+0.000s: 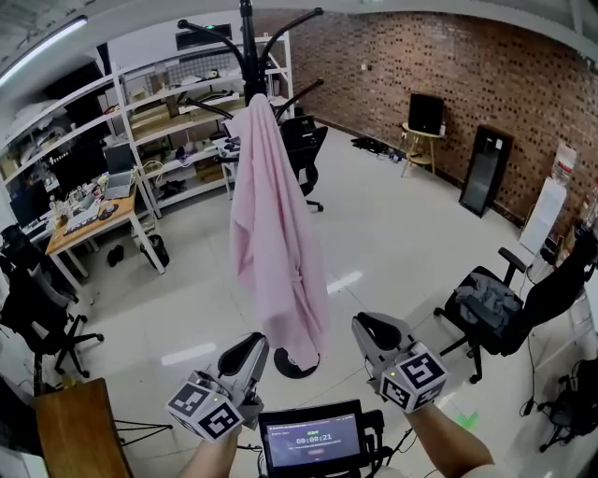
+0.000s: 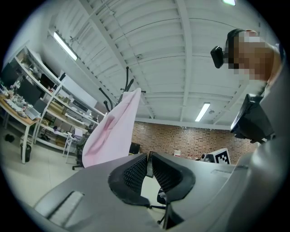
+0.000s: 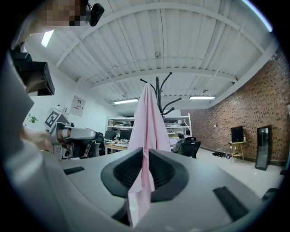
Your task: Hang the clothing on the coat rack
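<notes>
A long pink garment (image 1: pixel 276 233) hangs from the top of a black coat rack (image 1: pixel 248 28) and reaches nearly down to the rack's round base (image 1: pixel 297 366). My left gripper (image 1: pixel 252 347) is low in the head view, just left of the garment's hem and apart from it. My right gripper (image 1: pixel 369 329) is just right of the hem, also apart. Both have their jaws drawn together to a thin slit with nothing in them. The left gripper (image 2: pixel 149 156) sees the garment (image 2: pixel 113 131) ahead to its left. Through the right gripper's (image 3: pixel 146 152) slit the distant garment (image 3: pixel 147 118) shows.
An office chair (image 1: pixel 486 308) with grey cloth on its seat stands to the right, and a black chair (image 1: pixel 37 308) to the left. A wooden desk (image 1: pixel 89 219) and shelves (image 1: pixel 177 103) line the back left. A mirror (image 1: pixel 484 168) leans on the brick wall.
</notes>
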The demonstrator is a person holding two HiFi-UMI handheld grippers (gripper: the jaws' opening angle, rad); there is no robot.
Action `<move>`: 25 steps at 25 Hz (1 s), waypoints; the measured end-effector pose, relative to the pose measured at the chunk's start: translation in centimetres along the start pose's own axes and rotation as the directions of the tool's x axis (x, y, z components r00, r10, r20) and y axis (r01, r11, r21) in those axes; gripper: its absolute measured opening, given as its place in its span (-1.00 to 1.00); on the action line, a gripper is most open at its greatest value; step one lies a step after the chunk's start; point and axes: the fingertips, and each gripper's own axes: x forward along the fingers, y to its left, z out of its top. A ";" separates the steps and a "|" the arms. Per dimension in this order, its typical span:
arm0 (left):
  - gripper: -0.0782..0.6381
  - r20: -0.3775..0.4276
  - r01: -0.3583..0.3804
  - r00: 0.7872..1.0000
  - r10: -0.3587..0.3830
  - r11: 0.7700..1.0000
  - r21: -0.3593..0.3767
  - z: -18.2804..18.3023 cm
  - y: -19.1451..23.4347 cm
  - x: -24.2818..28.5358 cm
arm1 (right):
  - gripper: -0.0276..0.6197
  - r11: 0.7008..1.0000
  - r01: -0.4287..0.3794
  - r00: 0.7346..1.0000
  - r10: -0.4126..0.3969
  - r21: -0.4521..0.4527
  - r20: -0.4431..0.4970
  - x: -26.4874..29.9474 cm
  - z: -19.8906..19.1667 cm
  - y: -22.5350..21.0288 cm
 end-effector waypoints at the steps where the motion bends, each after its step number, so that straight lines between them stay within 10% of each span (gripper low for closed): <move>1: -0.67 -0.001 -0.001 1.000 0.001 1.000 -0.003 0.0 0.0 -0.1 | -0.75 1.000 -0.002 1.000 0.002 0.002 -0.003 0.0 -0.1 0.1; 25: -0.67 -0.055 -0.037 0.998 0.034 0.998 -0.058 -3.0 1.0 -3.3 | -0.90 0.998 0.007 0.998 -0.002 0.065 -0.069 -2.0 -3.6 1.6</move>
